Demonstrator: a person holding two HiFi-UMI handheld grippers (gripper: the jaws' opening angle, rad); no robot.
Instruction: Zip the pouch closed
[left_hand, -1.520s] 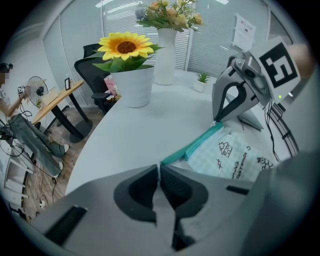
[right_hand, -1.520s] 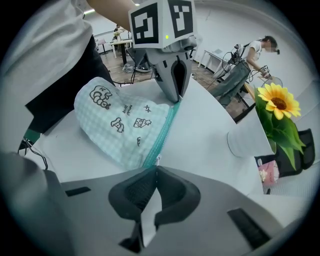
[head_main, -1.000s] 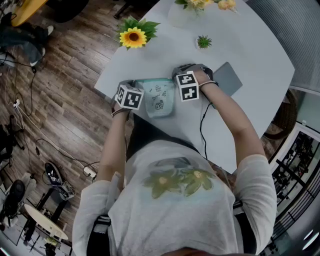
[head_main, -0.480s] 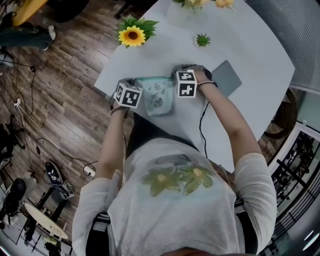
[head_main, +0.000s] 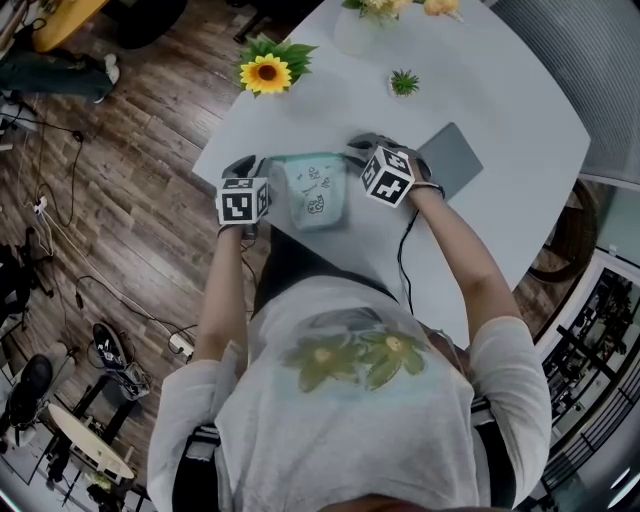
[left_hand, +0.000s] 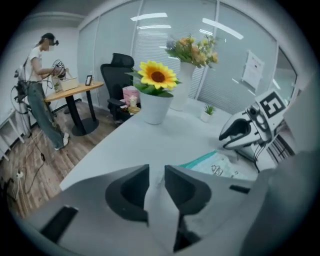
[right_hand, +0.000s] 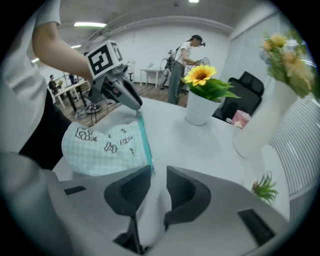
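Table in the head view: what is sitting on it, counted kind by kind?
Potted plants: 2, the sunflower and the small green plant
Vase of flowers: 1
Pouch: 1
Grey flat pad: 1
Total: 5

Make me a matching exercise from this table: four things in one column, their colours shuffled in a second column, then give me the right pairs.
Things:
A. pouch
B. sunflower
C. small potted plant
D. flat slab

Colours:
1. plain grey
2. yellow petals
3. pale mint with dark doodles
4. spiky green

Pairs: A-3, B-2, C-4, D-1.
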